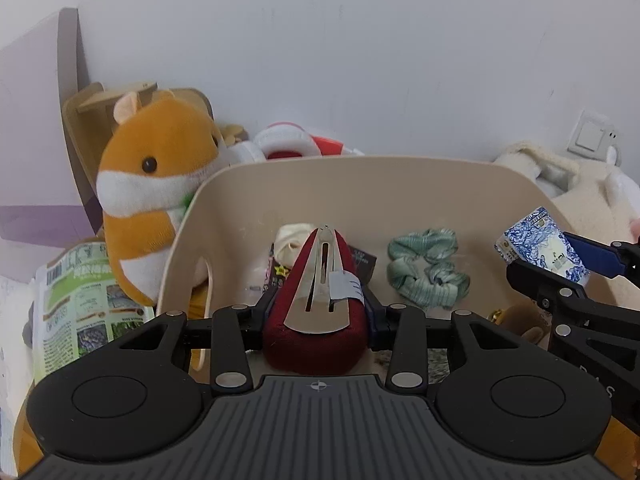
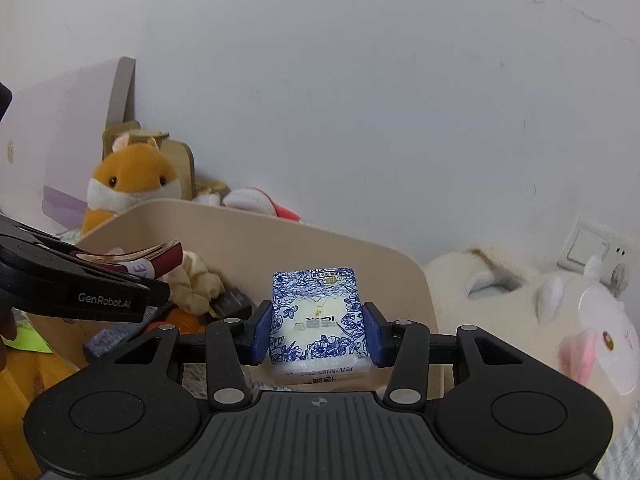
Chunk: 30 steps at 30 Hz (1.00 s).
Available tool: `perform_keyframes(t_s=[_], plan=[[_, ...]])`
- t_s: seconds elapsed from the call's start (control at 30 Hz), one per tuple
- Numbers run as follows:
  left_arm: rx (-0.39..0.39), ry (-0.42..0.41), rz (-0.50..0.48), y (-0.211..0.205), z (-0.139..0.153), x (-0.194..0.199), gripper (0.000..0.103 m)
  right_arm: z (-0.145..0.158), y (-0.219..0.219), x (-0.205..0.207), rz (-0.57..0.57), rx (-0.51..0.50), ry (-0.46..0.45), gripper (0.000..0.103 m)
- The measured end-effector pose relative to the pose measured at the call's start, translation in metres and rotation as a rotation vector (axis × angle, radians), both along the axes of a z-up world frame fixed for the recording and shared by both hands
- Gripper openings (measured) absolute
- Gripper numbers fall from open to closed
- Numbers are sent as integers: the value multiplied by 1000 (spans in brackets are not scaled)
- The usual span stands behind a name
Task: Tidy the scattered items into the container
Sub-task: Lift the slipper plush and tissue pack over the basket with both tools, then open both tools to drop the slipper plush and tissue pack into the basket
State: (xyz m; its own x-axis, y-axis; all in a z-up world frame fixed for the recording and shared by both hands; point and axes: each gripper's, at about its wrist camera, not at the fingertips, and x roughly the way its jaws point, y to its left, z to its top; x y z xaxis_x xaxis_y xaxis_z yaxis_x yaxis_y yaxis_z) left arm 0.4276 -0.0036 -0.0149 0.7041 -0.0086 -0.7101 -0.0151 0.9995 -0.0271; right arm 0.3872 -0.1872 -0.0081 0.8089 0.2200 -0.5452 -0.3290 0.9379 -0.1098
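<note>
We've got a beige bin (image 1: 360, 184) here, with a pale green striped scrunchie (image 1: 428, 270) and a cream one (image 1: 292, 240) in it. Our dark red hair clip (image 1: 320, 300) has a shiny silver metal plate, and the tissue pack (image 2: 318, 316) is white with a blue floral print. Behind sits an orange and white hamster plush (image 1: 148, 184), plus a cream plush (image 2: 540, 312) with pink cheeks

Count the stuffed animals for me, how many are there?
2. An orange hamster plush sits outside the beige bin, by its left wall. A cream plush with pink cheeks lies to the bin's right. Others may be hidden behind the bin.
</note>
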Motion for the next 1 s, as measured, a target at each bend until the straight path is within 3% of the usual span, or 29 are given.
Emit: perform_keyframes(t_s=[0.37, 0.5, 0.57, 0.63, 0.73, 1.0], plan=[[3, 50, -5, -4, -14, 3, 45, -16, 0, 6, -26, -5, 45, 46], [-21, 30, -6, -2, -10, -2, 68, -16, -5, 0, -28, 29, 35, 72], [-33, 14, -10, -2, -5, -6, 75, -12, -10, -6, -21, 76, 15, 95], [-20, -25, -8, -3, 3, -11, 84, -6, -15, -12, -30, 103, -15, 103], [1, -71, -15, -6, 13, -19, 86, 5, -22, -18, -43, 130, -46, 103], [5, -82, -34, -13, 24, -28, 87, 13, -27, -20, -68, 167, -29, 103]])
